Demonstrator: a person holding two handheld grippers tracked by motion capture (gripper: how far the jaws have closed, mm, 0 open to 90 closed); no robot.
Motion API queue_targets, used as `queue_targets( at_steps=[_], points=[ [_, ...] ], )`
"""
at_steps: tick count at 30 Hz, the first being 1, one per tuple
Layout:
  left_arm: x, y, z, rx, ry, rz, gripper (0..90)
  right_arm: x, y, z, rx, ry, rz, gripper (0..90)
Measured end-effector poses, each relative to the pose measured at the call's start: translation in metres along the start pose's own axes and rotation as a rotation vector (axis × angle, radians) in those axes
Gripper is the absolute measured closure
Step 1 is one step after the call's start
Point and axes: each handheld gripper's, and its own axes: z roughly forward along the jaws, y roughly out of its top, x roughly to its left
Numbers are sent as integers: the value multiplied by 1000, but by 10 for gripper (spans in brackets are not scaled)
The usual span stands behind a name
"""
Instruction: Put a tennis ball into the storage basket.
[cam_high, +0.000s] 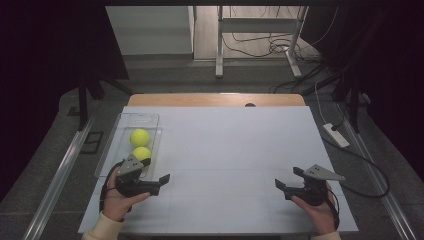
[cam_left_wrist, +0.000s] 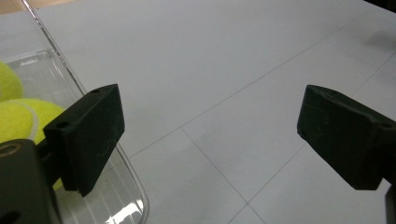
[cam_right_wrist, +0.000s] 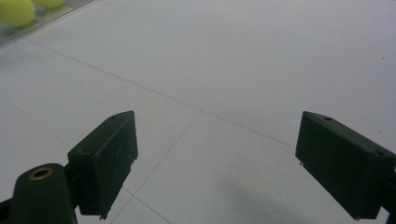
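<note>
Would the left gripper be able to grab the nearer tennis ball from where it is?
Probably yes. The left gripper is open and empty, right beside the clear tray. The nearer ball lies uncovered in the open-topped tray; only its low wall lies between them, so reaching over from above should work.

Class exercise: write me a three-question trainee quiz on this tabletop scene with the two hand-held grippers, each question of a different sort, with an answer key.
1. True or false: both tennis balls lie inside the clear tray.
2. Which gripper is nearer the tray? A) left gripper B) right gripper
3. Fill in: between the left gripper's jaws lies only bare ____.

Key: 1 true. 2 A. 3 table; both grippers stand open and hold nothing.
</note>
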Motion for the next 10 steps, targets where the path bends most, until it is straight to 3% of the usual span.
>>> queue_targets(
  at_steps=[10],
  points=[
    [2,1,0,-3,-5,-17,83,-1,1,2,-6,16,1,127]
  ],
)
